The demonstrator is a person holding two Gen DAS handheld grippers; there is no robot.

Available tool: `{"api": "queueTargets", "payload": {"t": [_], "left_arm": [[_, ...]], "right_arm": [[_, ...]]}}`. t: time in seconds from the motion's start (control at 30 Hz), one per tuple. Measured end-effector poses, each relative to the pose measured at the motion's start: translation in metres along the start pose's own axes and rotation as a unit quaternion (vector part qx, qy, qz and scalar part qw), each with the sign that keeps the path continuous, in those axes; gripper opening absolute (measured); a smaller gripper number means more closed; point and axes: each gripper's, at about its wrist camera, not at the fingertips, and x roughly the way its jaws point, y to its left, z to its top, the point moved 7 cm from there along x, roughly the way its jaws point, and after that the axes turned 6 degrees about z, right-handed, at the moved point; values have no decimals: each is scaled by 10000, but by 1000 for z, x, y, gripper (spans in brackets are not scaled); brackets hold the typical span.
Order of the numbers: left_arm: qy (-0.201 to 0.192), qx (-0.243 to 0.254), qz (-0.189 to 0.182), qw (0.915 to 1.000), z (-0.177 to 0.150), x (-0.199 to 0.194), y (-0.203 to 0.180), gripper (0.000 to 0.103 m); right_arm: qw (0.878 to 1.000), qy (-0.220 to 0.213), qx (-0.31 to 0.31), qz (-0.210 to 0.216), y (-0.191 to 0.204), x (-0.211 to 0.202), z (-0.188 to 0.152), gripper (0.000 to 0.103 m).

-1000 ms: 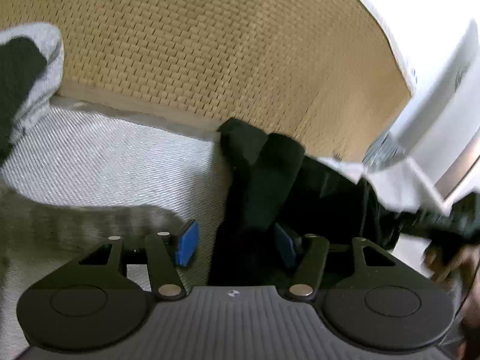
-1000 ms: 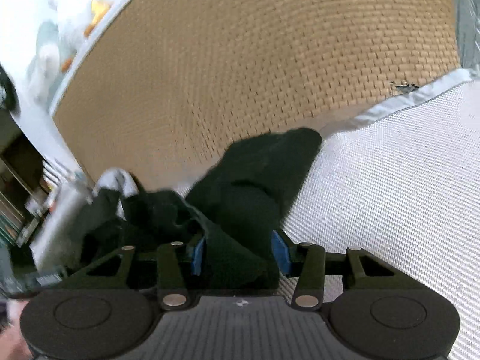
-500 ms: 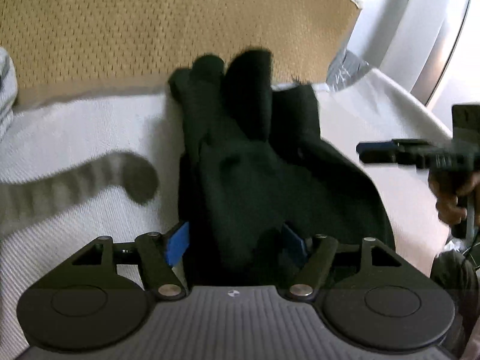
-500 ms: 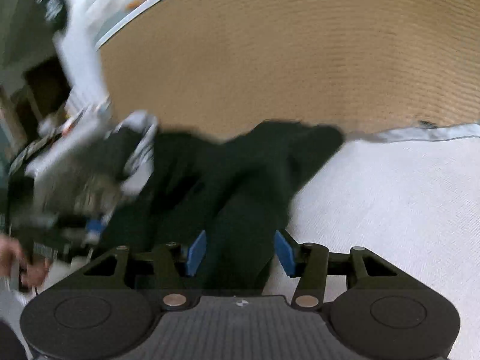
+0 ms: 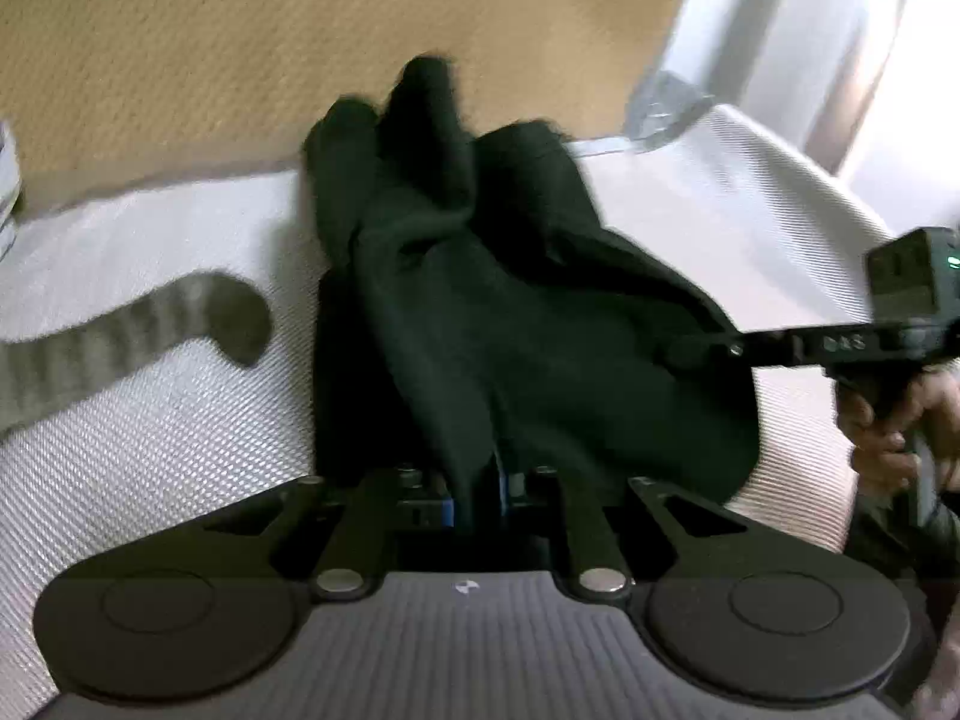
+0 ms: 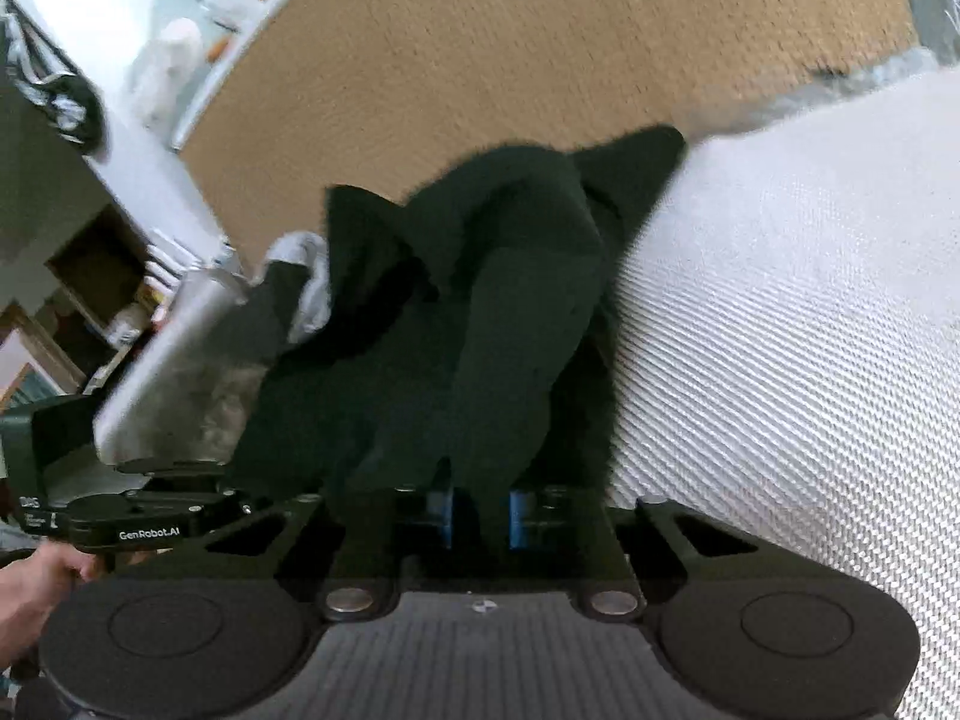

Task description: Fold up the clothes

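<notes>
A crumpled black garment (image 5: 510,330) lies on white textured bedding (image 5: 150,450), its far end against a tan woven headboard (image 5: 240,60). My left gripper (image 5: 477,492) is closing, and its blue pads pinch a fold at the garment's near edge. In the right wrist view the same black garment (image 6: 480,300) runs up the middle. My right gripper (image 6: 480,510) is closing too, with a fold of the cloth pressed between its blue pads. A hand (image 5: 888,420) holds the right tool at the right edge of the left wrist view; its fingertips are buried in the cloth.
A grey striped furry tail (image 5: 150,330) lies on the bedding left of the garment. A grey-and-white piece of clothing (image 6: 306,276) peeks out behind the black one. A blurred silvery object (image 6: 168,360) and shelves (image 6: 90,276) stand at the left. Bare bedding (image 6: 780,330) stretches right.
Both pairs of jaws stood wide around the black cloth and have now closed on it. Both views moved nearer the garment, and the right tool reached into the cloth.
</notes>
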Motion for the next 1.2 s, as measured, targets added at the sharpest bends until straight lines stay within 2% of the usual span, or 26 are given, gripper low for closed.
{"api": "queueTargets", "payload": {"t": [0.07,0.17,0.23,0.27,0.33,0.4,0.43,0.5,0.6,0.7,0.77,0.83,0.87,0.93,1.0,1.1,1.2], "left_arm": [[-16,51,-123,9999,-2,-10,-4,13],[-13,-44,-394,9992,-8,-27,-3,13],[167,-76,-447,9988,-17,-29,-3,14],[315,-82,-433,9985,-22,-26,-3,14],[610,-94,-403,9973,-33,-22,-2,16],[880,-114,-368,9954,-43,-18,-2,19],[906,-161,-332,9952,-43,-18,-1,24],[952,-233,-261,9948,-44,-18,1,28],[913,-26,-136,9957,-38,-26,1,34],[230,465,301,9982,-20,-44,-1,35],[-558,929,578,9924,-3,-65,-12,43],[-997,1210,619,9857,12,-74,-25,43],[-1066,1304,612,9838,19,-71,-32,43],[-1062,1523,656,9804,29,-59,-47,43],[-905,1746,764,9775,36,-39,-58,38],[-560,1967,945,9743,37,-9,-69,32],[-285,2101,1215,9697,32,16,-70,32]], "right_arm": [[9997,-140,47,203,7,-11,-1,14],[9953,-374,315,834,15,-34,-4,14],[9914,-377,469,1160,15,-44,-6,14],[9921,-236,451,1148,14,-46,-9,14],[9956,123,375,853,4,-41,-20,15],[9965,321,412,654,-8,-34,-31,22],[9963,360,497,603,-13,-32,-34,25],[9954,390,698,522,-20,-34,-37,45],[9942,365,915,431,-25,-41,-35,47],[9989,417,215,80,-12,-49,-29,50],[9975,283,-607,-237,3,-56,-18,50],[9917,-4,-1141,-596,15,-58,-6,50],[9879,-163,-1347,-745,21,-59,0,49],[9866,-291,-1456,-682,32,-53,9,44],[9828,-208,-1697,-696,45,-36,14,28],[9709,100,-2242,-837,55,-7,6,22],[9647,467,-2426,-907,57,23,-7,22]]}}
